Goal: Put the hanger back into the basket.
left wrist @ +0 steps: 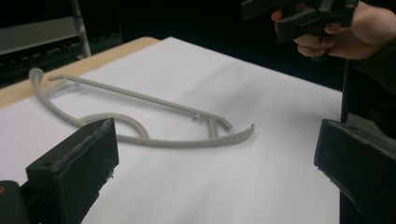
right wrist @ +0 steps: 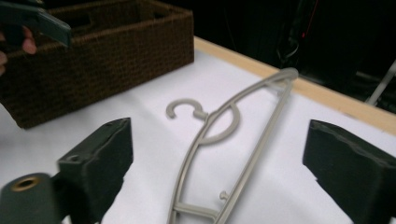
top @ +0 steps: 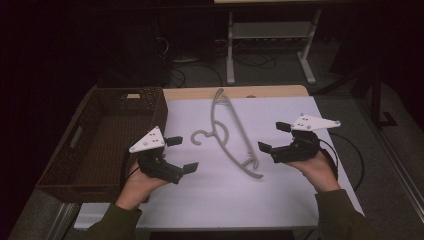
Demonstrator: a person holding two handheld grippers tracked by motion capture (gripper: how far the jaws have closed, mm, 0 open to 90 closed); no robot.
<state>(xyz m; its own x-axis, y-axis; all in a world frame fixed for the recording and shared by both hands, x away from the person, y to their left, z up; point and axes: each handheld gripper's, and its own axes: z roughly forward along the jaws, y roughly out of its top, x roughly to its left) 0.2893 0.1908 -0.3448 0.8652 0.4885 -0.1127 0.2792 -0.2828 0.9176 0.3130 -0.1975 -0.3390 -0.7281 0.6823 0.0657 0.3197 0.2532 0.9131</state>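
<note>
Hanger [top: 231, 131] flat mid-sheet, open jaws either side, basket [top: 100, 145] left edge

Left tool [top: 181, 154] and right tool [top: 272, 136] held, jaws apart.

Matt grey plastic hanger [top: 231, 132], smooth white paper sheet [top: 280, 200], rough woven wicker basket [top: 102, 145].

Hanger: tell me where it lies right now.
In the high view the grey hanger lies flat on the white sheet, mid-table, between the left gripper and right gripper, right of the wicker basket.
</note>
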